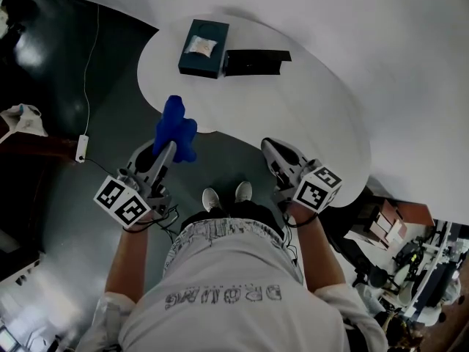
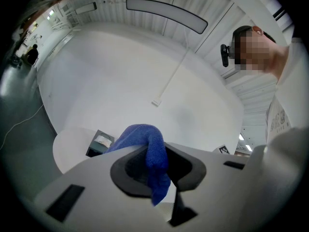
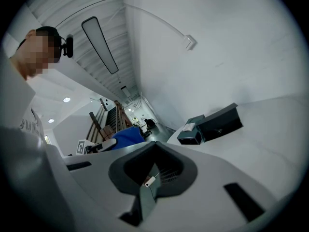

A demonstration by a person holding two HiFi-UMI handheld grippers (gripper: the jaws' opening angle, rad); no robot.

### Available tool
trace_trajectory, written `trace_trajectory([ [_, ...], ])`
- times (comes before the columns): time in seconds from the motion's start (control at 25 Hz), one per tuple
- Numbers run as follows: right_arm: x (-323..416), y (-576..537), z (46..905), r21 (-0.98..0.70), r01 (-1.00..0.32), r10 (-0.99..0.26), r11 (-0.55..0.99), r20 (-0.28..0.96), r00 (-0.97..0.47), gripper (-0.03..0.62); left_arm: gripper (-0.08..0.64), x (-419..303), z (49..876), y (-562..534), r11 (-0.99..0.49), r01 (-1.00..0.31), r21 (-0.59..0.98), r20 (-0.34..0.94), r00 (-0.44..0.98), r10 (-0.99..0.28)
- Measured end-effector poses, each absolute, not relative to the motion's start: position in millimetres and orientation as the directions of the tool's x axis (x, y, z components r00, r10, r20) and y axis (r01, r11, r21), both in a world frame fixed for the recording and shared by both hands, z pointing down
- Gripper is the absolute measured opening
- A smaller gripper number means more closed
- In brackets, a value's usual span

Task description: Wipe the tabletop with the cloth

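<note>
Beyond the left gripper (image 1: pixel 168 152) clamping the cloth (image 1: pixel 176 125), the tabletop (image 1: pixel 293 101) is stretching ahead. The right gripper (image 1: pixel 272 149) is idling closed, empty.

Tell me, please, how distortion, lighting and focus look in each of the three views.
Head view: wide-angle bending, the white table evenly lit, only a faint shadow by the teal box. Left gripper view: black round vignette, blue cloth sharp, a mosaic patch at upper right. Right gripper view: same vignette, wall curved, small bright ceiling lamps at left.
</note>
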State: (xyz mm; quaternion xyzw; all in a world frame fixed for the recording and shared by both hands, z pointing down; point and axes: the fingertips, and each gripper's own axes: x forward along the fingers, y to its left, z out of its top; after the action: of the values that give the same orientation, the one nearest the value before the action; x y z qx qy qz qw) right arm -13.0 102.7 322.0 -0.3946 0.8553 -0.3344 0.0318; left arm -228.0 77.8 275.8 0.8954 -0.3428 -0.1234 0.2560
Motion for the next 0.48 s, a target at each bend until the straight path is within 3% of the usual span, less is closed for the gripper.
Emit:
trace_trajectory([
  [0.48, -16, 59, 330, -0.611, -0.626, -0.677, 0.484, 0.192, -0.711, 0.008, 0.071, -230, 280, 42, -0.618, -0.581, 0.53, -0.028, 0.716, -0.698],
])
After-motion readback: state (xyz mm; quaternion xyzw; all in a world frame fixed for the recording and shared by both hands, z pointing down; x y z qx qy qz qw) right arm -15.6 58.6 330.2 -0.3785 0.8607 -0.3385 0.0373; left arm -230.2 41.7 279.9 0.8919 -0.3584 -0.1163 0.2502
